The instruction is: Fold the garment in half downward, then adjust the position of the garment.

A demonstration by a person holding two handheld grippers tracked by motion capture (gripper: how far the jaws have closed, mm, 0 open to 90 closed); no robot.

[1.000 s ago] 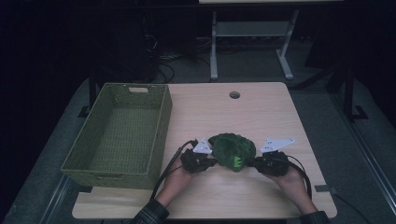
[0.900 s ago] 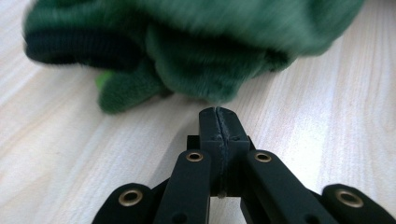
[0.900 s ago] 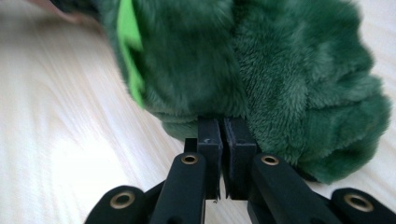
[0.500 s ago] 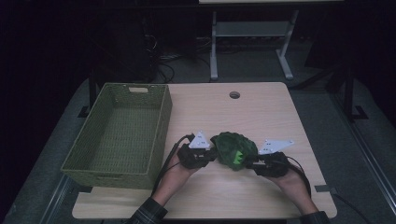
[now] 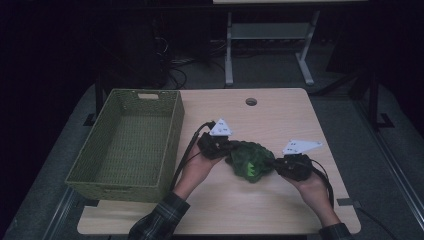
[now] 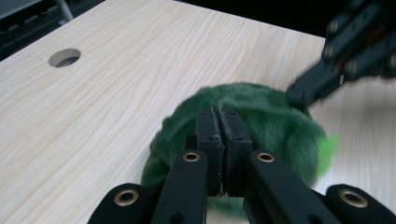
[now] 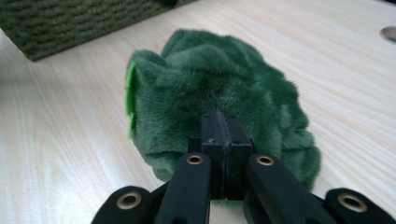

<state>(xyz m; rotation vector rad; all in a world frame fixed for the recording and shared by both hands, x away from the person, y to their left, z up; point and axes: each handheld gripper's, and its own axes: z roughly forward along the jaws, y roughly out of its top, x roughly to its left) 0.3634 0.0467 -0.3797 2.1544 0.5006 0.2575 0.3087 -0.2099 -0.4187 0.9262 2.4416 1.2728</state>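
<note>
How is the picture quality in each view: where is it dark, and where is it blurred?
High view: dim overall, the room behind the table nearly black, the green plush toy murky. Left gripper view: bright and even, but the right gripper at the top right is smeared. Right gripper view: well lit, the toy's fur sharp, the green basket soft.

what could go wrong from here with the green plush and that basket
Each tool, the left tool and the right tool, seems to pinch only a thin bit of fur on the green plush toy, so it may slip free. The basket wall stands close by; the dangling toy could catch its rim.
</note>
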